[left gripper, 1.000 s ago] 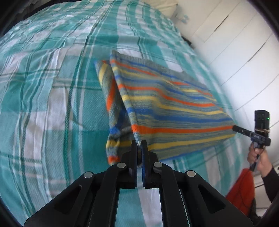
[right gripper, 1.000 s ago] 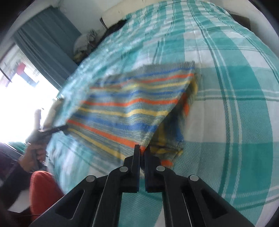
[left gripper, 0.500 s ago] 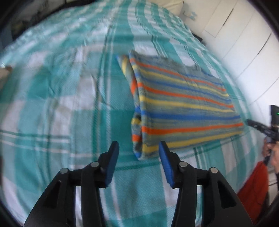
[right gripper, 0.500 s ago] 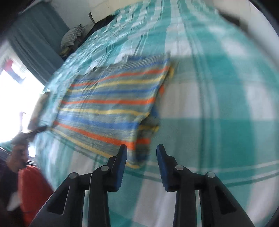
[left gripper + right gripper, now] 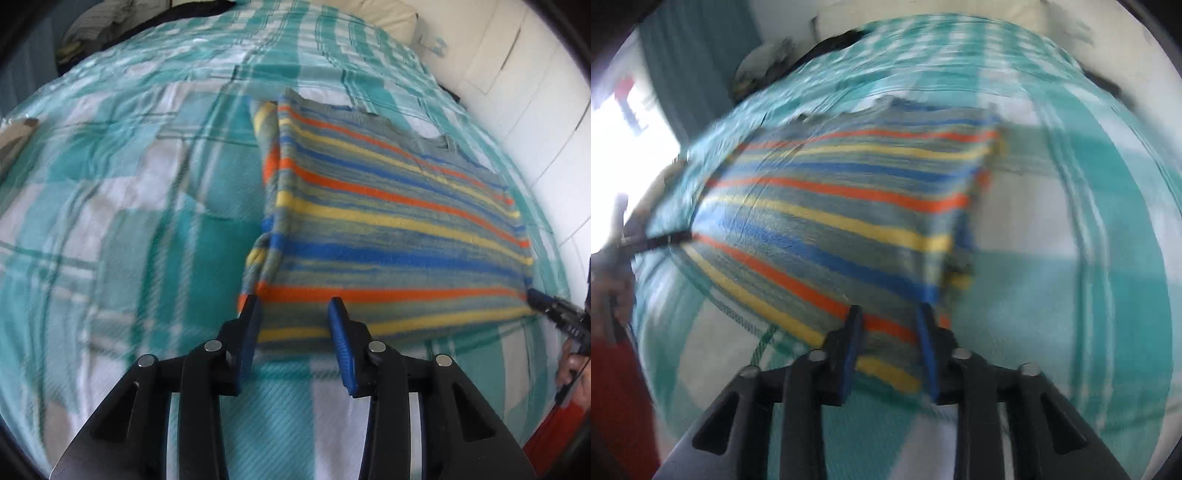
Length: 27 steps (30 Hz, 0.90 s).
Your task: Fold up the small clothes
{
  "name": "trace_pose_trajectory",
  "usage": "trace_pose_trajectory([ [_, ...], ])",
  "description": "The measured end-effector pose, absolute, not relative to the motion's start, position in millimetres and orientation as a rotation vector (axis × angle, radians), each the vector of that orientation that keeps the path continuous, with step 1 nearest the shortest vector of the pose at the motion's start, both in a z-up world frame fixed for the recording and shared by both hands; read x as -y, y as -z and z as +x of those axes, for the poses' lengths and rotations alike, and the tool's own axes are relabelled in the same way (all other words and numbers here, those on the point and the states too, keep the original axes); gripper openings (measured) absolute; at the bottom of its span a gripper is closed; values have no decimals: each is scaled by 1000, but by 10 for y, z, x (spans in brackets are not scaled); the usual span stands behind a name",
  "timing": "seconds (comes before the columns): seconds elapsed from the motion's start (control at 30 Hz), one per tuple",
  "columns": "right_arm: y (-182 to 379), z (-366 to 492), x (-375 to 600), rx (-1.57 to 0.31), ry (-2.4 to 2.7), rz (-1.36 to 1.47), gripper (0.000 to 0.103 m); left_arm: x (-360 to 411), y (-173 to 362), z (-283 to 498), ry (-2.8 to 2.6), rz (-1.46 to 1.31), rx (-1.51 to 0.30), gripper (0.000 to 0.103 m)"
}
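A small grey knit sweater (image 5: pixel 388 229) with orange, yellow and blue stripes lies flat on the bed, a sleeve folded along its left side. It also shows in the right wrist view (image 5: pixel 842 221). My left gripper (image 5: pixel 295 314) is open and empty, its jaws either side of the sweater's near left corner. My right gripper (image 5: pixel 890 317) is open and empty over the sweater's near right corner. The right gripper also shows in the left wrist view (image 5: pixel 554 310) at the sweater's right corner. The left gripper shows in the right wrist view (image 5: pixel 661 240) at the far left.
The bed has a teal and white checked cover (image 5: pixel 129 206). A white panelled wall (image 5: pixel 535 110) runs along its right side. Pillows and dark clothes (image 5: pixel 103 26) lie at the head. A teal curtain (image 5: pixel 698 66) and a bright window are on the left.
Both grippers were shut on the sweater's lower corners and held it up. They have opened and let go; the sweater now lies flat on the bed. Both grippers stay close over the near corners.
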State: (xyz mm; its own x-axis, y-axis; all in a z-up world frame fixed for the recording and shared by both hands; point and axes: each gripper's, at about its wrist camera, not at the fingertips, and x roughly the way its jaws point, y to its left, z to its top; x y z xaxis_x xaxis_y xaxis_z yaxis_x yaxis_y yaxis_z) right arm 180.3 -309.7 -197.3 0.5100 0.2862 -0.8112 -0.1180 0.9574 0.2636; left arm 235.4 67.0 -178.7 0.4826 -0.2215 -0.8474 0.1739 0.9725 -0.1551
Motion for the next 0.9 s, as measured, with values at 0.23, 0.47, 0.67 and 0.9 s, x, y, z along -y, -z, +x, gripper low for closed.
trace_pose_trajectory([
  [0.23,1716,1130,3300,-891,-129,279,52,-645,1515,1732,206,-133,-884,92],
  [0.47,1617,688,3535,-780,117,241,70,-297,1690,1522,183,58,-842,93],
  [0.67,1975,724,3630,-895,180,275,74,-267,1971,1503,159,78,-880,100],
  [0.9,2097,748,3528,-874,154,205,92,-220,2027,1522,148,94,-886,103],
])
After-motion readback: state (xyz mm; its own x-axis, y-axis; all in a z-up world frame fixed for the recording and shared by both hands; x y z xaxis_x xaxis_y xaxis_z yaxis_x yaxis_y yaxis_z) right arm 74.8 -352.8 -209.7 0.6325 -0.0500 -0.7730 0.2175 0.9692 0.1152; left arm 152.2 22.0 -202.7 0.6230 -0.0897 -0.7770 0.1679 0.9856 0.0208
